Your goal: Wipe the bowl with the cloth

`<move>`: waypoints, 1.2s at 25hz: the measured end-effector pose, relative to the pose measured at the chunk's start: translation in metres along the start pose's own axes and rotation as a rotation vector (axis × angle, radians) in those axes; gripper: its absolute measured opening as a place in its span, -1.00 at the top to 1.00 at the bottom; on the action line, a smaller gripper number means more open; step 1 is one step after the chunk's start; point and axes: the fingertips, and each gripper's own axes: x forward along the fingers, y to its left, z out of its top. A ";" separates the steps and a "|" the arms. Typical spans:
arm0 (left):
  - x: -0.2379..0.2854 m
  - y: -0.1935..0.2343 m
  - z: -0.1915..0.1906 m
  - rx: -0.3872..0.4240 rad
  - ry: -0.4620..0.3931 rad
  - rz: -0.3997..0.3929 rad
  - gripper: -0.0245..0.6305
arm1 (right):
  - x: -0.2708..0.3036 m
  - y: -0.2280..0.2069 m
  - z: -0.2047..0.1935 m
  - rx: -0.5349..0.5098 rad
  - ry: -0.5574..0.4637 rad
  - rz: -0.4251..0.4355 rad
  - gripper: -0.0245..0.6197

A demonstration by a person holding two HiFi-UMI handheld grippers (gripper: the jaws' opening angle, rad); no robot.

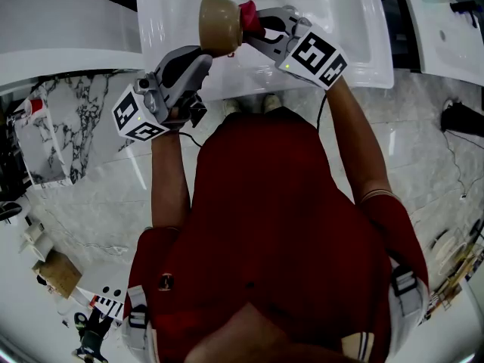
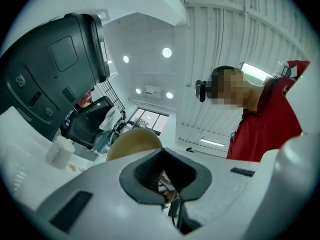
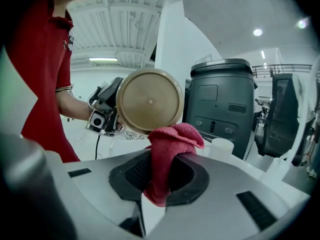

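Both arms extend over the sink (image 1: pixel 352 29); left gripper (image 1: pixel 201 57) pinches the tipped bowl (image 1: pixel 219 23) by its rim, right gripper (image 1: pixel 262 27) clamps the red cloth (image 3: pixel 167 149) touching the bowl's underside

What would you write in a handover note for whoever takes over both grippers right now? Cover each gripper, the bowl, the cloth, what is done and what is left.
Left gripper: shut on the bowl's rim, holding it on its side in the air over the white basin.
Right gripper: shut on the red cloth, bunched against the bowl's outside, at its base.
Done: both things picked up and brought together.
Left: how much has been wiped cannot be told. Probably rub round the outside, then the inside.
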 end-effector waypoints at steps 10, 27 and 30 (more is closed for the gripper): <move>-0.006 0.016 0.009 0.037 -0.052 0.120 0.88 | 0.017 0.039 -0.001 -0.037 0.031 0.091 0.77; -0.021 0.041 -0.001 0.064 0.011 0.284 0.88 | 0.009 0.069 0.029 -0.193 0.020 0.136 0.77; -0.021 0.043 -0.005 0.068 0.031 0.298 0.88 | 0.006 0.069 0.035 -0.207 -0.001 0.123 0.77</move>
